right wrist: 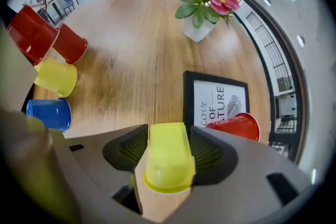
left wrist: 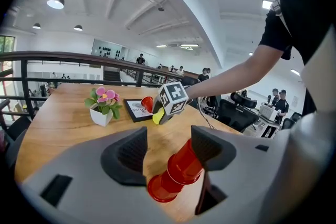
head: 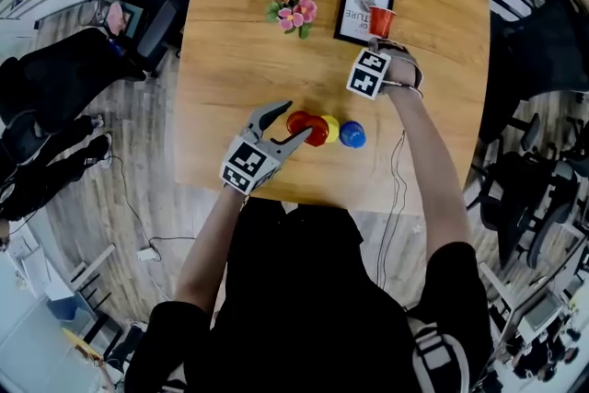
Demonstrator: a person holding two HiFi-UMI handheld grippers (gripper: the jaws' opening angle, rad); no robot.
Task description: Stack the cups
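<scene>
Wooden surface (head: 230, 60) lies bare at left; pink potted flower (head: 294, 11) and black-framed picture (head: 355, 9) block the far side, coloured plastic cups (head: 329, 130) the front.

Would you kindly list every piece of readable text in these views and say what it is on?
"LOVE OF ...TURE": on the framed print; the last word's start is hidden.
Nothing else carries readable text.
</scene>
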